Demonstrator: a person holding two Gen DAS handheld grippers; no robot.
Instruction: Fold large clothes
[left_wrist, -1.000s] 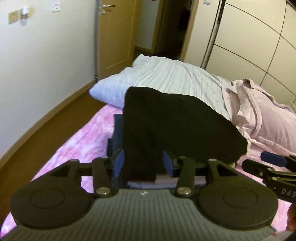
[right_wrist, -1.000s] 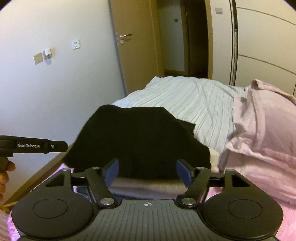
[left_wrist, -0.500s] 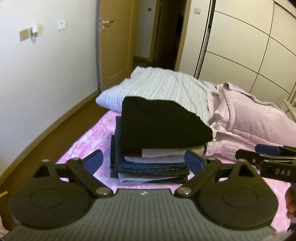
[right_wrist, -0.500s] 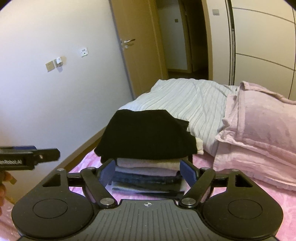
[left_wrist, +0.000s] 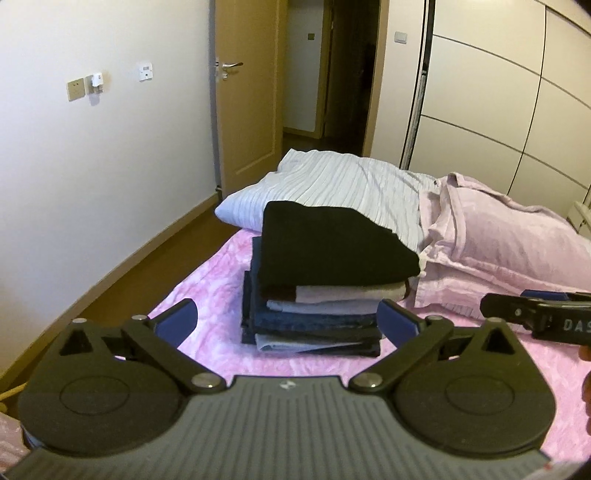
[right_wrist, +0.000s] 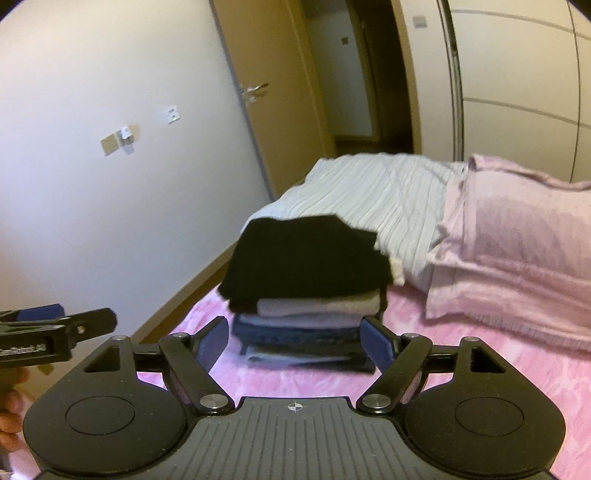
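Note:
A folded black garment (left_wrist: 332, 247) (right_wrist: 306, 262) lies on top of a stack of folded clothes (left_wrist: 325, 295) (right_wrist: 295, 314) on the pink bedspread (left_wrist: 207, 288). My left gripper (left_wrist: 288, 319) hovers a little in front of the stack, its jaws opening wide with nothing between the blue pads. My right gripper (right_wrist: 295, 338) is also drawn back from the stack, open and empty. Each gripper shows at the edge of the other's view: the right gripper (left_wrist: 495, 312) and the left gripper (right_wrist: 92, 323).
A striped white pillow (left_wrist: 340, 181) and a pale pink pillow (left_wrist: 498, 240) lie behind and right of the stack. The bed's left edge drops to a wooden floor (left_wrist: 129, 266) along a white wall. A door (left_wrist: 247, 110) and wardrobe panels (left_wrist: 480, 110) stand beyond.
The left jaws let go of the black garment and spread wide. Both grippers drew back and upward from the stack, which now looks smaller and sits whole on the bed.

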